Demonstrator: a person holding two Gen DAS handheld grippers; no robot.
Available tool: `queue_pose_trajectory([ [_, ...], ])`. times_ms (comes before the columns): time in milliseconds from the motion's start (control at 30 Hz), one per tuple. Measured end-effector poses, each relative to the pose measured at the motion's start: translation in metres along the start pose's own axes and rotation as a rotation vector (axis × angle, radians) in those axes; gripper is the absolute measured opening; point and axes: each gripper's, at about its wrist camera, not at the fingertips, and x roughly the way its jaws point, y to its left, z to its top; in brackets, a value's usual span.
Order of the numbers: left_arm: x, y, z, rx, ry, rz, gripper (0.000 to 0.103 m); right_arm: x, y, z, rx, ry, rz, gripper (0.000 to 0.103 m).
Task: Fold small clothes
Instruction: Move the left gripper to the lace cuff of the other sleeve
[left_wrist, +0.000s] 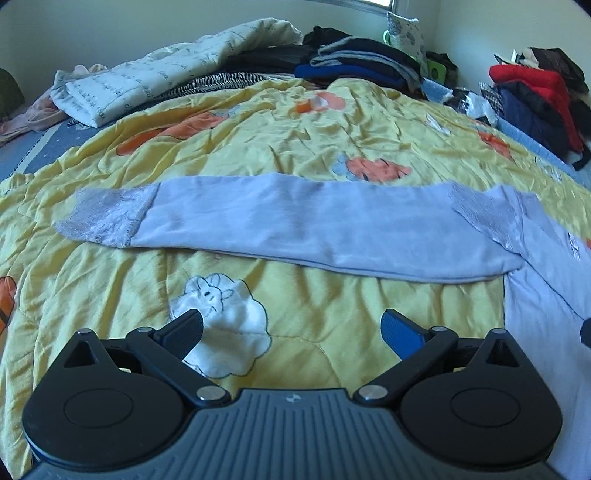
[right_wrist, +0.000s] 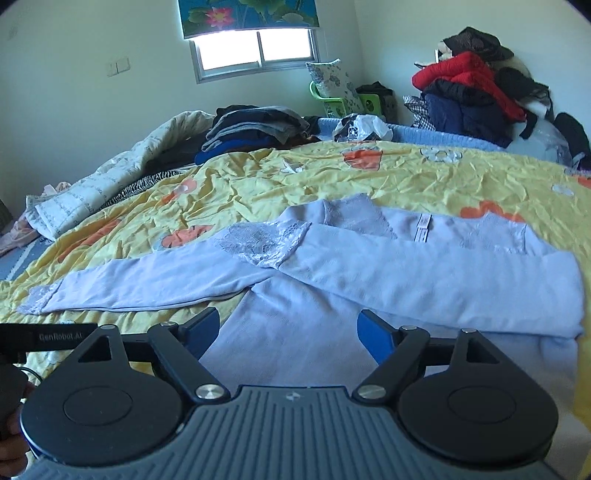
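Note:
A pale lavender long-sleeved top (right_wrist: 369, 266) with lace at the shoulders and cuffs lies flat on a yellow quilt (right_wrist: 258, 177). Its right sleeve is folded across the body. Its left sleeve (left_wrist: 277, 221) stretches out sideways over the quilt, lace cuff (left_wrist: 103, 218) at the far left. My left gripper (left_wrist: 291, 328) is open and empty, hovering above the quilt just short of that sleeve. My right gripper (right_wrist: 288, 332) is open and empty above the top's lower body.
A stack of folded dark clothes (right_wrist: 255, 129) and a cream quilted blanket (left_wrist: 177, 66) lie at the far side of the bed. A heap of red and dark garments (right_wrist: 476, 92) stands at the right. The left gripper's body (right_wrist: 48, 338) shows at the left edge.

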Motion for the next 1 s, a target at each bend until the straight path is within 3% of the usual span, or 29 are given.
queue_pose_trajectory([
  [133, 0.002, -0.003, 0.002, 0.041, -0.011, 0.040, 0.103, -0.001, 0.003, -0.002, -0.005, 0.000, 0.006, 0.084],
  [400, 0.006, 0.013, 0.007, -0.013, -0.010, 0.031, 0.103, -0.006, 0.010, -0.002, -0.039, -0.004, 0.019, 0.085],
  [633, 0.012, 0.049, 0.010, -0.209, -0.015, -0.067, 0.103, -0.007, 0.007, -0.006, -0.027, 0.005, 0.021, 0.085],
  [800, 0.012, 0.074, 0.010, -0.360, -0.062, -0.151, 0.103, -0.006, 0.005, -0.009, -0.016, 0.012, 0.020, 0.085],
  [1000, 0.020, 0.086, 0.016, -0.436, -0.091, -0.184, 0.103, -0.005, 0.007, -0.011, -0.015, 0.017, 0.026, 0.085],
])
